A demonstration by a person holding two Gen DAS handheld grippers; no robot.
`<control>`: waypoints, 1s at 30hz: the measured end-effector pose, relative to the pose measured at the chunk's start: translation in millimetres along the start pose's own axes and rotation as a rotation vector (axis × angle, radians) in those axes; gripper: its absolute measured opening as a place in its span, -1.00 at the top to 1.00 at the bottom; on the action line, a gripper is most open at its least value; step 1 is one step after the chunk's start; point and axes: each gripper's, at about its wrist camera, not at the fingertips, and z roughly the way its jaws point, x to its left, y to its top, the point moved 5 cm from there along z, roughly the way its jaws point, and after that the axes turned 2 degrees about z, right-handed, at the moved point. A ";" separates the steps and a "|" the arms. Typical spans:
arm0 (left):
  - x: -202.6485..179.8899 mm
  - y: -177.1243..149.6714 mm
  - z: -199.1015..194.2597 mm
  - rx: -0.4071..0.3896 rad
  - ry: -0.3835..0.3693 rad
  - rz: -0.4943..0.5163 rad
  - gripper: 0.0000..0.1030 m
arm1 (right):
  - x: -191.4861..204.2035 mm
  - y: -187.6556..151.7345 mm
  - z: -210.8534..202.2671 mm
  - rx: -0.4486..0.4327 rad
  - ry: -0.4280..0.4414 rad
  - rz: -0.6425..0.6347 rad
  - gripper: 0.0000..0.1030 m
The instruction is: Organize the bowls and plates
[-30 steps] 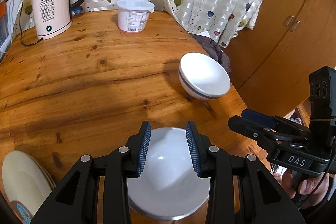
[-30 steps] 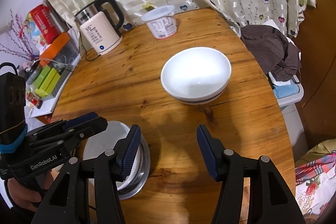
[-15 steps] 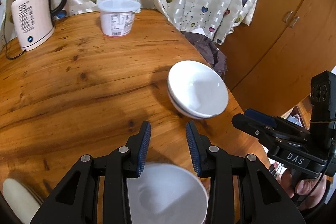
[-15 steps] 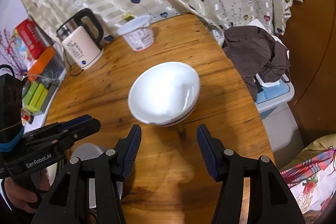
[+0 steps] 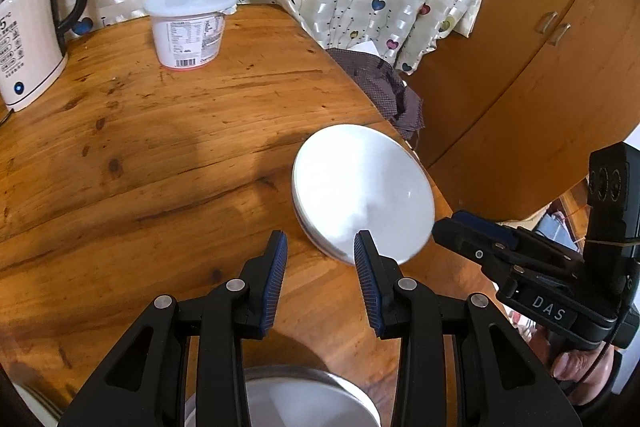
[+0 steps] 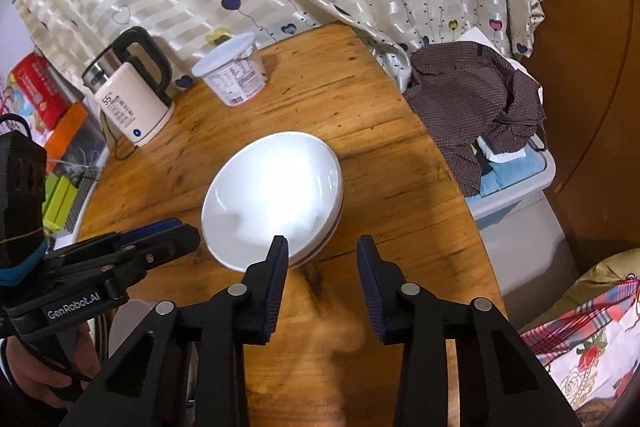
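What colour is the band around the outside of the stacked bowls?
Dark purplish-blue on the white stacked bowls, clearest in the right wrist view.

White bowl (image 6: 276,195), glossy, with a dark band around the outer wall; upright on the wooden table (image 5: 140,147), near its right edge, nested in what looks like a second bowl of the same kind, though hard to tell. Second white dish (image 5: 304,405) with a grey metallic rim at the near table edge, largely hidden, well apart from the first.
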 end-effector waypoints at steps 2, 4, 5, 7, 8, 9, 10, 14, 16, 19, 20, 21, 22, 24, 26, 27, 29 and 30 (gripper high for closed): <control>1.2 2.9 4.1 0.006 -0.007 -0.007 0.29 | -0.1 2.8 3.5 0.002 0.003 0.000 0.35; 2.1 4.7 7.0 0.008 -0.012 -0.012 0.30 | 0.7 5.2 7.4 0.005 0.009 -0.001 0.41; 3.0 5.7 8.3 0.009 -0.013 -0.016 0.30 | 1.0 6.2 9.1 0.007 0.011 -0.002 0.41; 4.5 7.5 10.9 0.010 -0.015 -0.023 0.30 | 1.6 8.0 12.1 0.009 0.014 -0.002 0.42; 5.0 8.0 12.1 0.011 -0.017 -0.027 0.30 | 1.9 8.8 13.4 0.010 0.014 -0.003 0.42; 5.5 8.4 13.7 0.012 -0.019 -0.032 0.30 | 2.0 9.3 14.5 0.010 0.014 -0.003 0.43; 5.8 8.6 15.0 0.014 -0.021 -0.035 0.30 | 1.9 10.1 15.7 0.011 0.015 -0.002 0.43; 6.1 9.2 19.8 0.016 -0.029 -0.045 0.30 | 1.7 11.6 20.7 0.015 0.014 0.002 0.50; 5.9 9.8 22.0 0.015 -0.029 -0.046 0.30 | 0.6 12.0 23.4 0.019 0.015 0.004 0.51; 6.1 9.9 24.7 0.015 -0.029 -0.049 0.30 | -1.8 12.2 27.7 0.027 0.018 0.010 0.53; 6.2 9.7 26.1 0.015 -0.030 -0.051 0.34 | -2.3 12.3 28.7 0.029 0.019 0.012 0.54; 6.2 10.0 27.3 0.017 -0.031 -0.051 0.38 | -2.6 12.4 29.6 0.029 0.020 0.013 0.56; 6.9 8.6 27.1 0.019 -0.034 -0.050 0.39 | -2.3 12.5 30.2 0.028 0.020 0.009 0.57; 5.1 8.5 27.8 0.018 -0.036 -0.045 0.40 | -2.0 12.9 30.4 0.025 0.015 0.003 0.58; 4.1 8.3 27.7 0.015 -0.026 -0.035 0.40 | -1.5 13.3 30.4 0.023 0.011 0.000 0.58; 3.7 8.2 28.0 0.012 -0.025 -0.032 0.40 | -1.5 13.3 30.5 0.023 0.011 -0.001 0.58; 3.8 7.7 27.1 0.009 -0.027 -0.033 0.40 | -1.5 13.3 30.4 0.024 0.011 0.000 0.58; 4.3 7.5 27.2 0.009 -0.029 -0.033 0.40 | -1.5 13.4 30.5 0.024 0.011 0.000 0.58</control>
